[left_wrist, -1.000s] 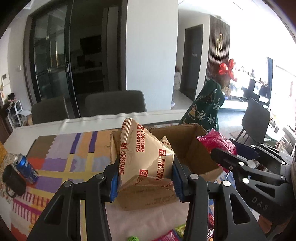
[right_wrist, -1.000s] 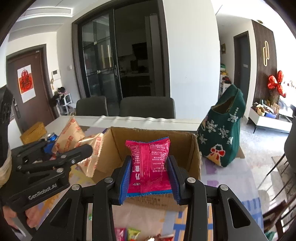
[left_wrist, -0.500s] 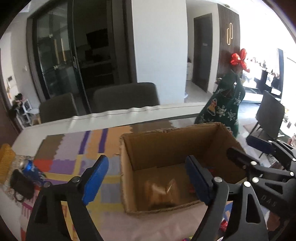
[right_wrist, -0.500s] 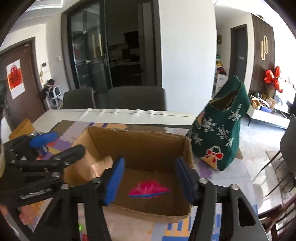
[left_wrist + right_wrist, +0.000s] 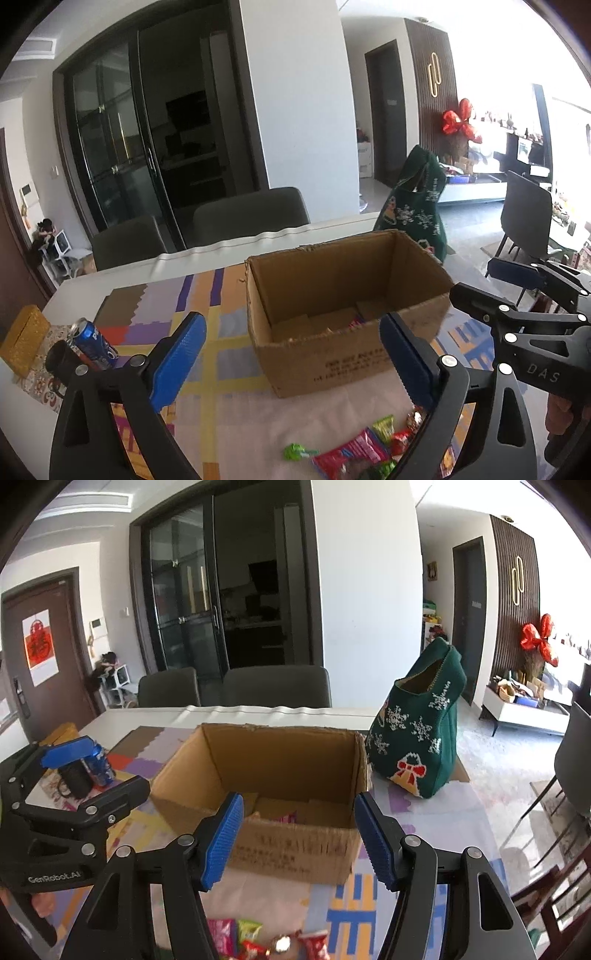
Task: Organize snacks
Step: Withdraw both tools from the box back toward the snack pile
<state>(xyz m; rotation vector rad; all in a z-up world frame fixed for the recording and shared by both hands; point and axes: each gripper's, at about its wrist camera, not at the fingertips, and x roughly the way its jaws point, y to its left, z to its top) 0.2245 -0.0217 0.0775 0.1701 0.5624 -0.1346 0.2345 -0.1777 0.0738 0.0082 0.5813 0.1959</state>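
Starting with the left wrist view, the left gripper [image 5: 291,354] is seen with jaws spread wide and empty; the biscuit bag gripped a second ago is gone, dropped into the cardboard box [image 5: 332,363]. Loose snacks [image 5: 354,448] lie on the bench in front of the box. From the right wrist view, the right gripper [image 5: 301,843] is likewise open and empty, its pink packet [image 5: 287,818] now just visible inside the box, so two items are judged stowed.
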